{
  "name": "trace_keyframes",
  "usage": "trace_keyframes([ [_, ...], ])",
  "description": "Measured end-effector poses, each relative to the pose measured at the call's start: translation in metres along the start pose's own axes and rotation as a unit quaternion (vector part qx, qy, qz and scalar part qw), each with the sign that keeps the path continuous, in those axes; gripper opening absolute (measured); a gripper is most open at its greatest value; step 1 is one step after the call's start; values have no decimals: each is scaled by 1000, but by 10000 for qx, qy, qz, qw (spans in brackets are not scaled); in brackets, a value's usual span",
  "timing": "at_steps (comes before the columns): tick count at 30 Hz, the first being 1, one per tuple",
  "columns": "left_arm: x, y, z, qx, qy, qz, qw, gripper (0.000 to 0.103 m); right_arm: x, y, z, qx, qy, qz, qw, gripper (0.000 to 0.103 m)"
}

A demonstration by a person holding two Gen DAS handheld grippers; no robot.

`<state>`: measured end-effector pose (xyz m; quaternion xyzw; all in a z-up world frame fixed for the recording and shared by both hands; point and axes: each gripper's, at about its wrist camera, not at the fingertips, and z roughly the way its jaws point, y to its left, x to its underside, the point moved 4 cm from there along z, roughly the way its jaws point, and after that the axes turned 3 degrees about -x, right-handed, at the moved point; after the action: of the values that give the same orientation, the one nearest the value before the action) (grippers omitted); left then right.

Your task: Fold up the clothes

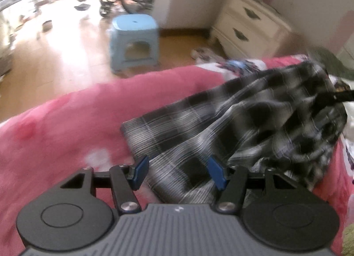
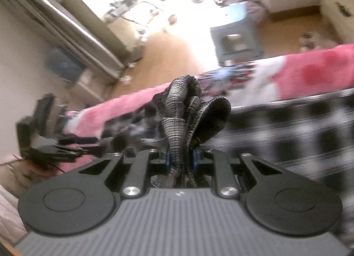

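Note:
A black, grey and white plaid garment [image 1: 254, 123] lies on the pink bedspread [image 1: 66, 127], one end flat near me and the far end bunched and lifted. My left gripper [image 1: 179, 174] stands open above the flat near end; its blue pads [image 1: 140, 173] straddle the cloth without pressing it. In the right wrist view, my right gripper [image 2: 181, 159] is shut on a gathered bunch of the plaid garment [image 2: 190, 109], and folds stick up past the fingers. The right gripper [image 1: 340, 96] shows as a dark shape at the left view's right edge. The left gripper [image 2: 44, 136] appears blurred at the right view's left.
The bed's edge [image 1: 132, 78] runs across the view, with wooden floor beyond it. A light blue plastic stool [image 1: 135, 41] stands on the floor close to the bed. A cream nightstand with two drawers [image 1: 247, 23] is against the wall. Other patterned clothes [image 1: 239, 65] lie at the bed's far side.

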<state>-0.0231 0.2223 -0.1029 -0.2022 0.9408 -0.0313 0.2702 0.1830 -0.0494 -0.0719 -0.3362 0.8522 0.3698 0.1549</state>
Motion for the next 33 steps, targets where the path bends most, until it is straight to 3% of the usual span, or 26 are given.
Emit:
trace_keyframes([
  [9, -32, -58, 38, 148, 404, 844, 9955, 60, 0, -82, -53, 878, -172, 225, 9957, 15],
  [20, -44, -88, 56, 27, 599, 955, 9936, 60, 4, -173, -100, 1729, -341, 413, 9835, 15],
  [33, -44, -106, 70, -49, 755, 1154, 9904, 60, 3, -218, -111, 2019, -310, 398, 9781, 16],
])
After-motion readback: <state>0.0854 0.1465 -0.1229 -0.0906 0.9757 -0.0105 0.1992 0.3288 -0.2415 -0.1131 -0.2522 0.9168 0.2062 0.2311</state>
